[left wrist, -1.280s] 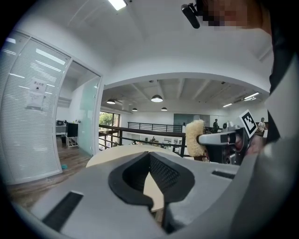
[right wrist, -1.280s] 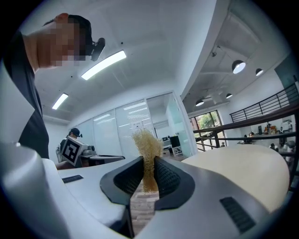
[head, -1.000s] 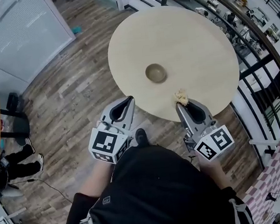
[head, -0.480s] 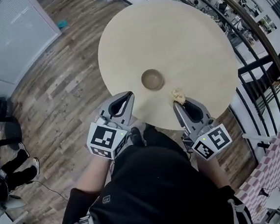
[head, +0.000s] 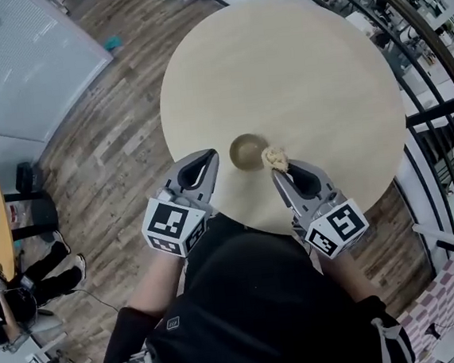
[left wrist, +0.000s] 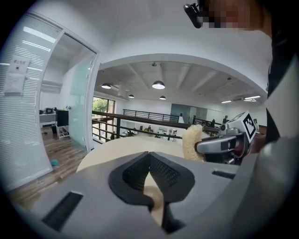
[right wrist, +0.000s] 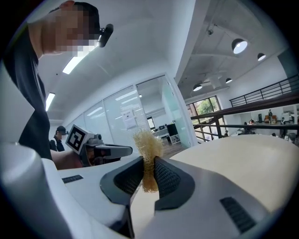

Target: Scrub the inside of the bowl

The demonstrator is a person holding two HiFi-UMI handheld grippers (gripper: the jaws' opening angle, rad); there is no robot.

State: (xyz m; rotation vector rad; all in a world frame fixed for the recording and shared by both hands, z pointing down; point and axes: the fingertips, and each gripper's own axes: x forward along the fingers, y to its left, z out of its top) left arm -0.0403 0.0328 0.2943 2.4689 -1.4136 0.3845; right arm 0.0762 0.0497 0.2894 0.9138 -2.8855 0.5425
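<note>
Grey-brown plank flooring fills the left of the head view. Nearest, at lower centre, the left gripper [head: 207, 159] has its jaws pressed together on nothing, while the right gripper [head: 280, 173] pinches a straw-coloured fibrous scrubbing tuft [head: 275, 159]. Just beyond, at frame centre, the small olive-brown round bowl [head: 247, 151] sits near the close edge of the round pale wooden table [head: 295, 58], with the tuft just beside its right rim. Nothing steadies the bowl, so a sideways scrub would likely skid or tip it; the narrow pinch might also shed the tuft.
</note>
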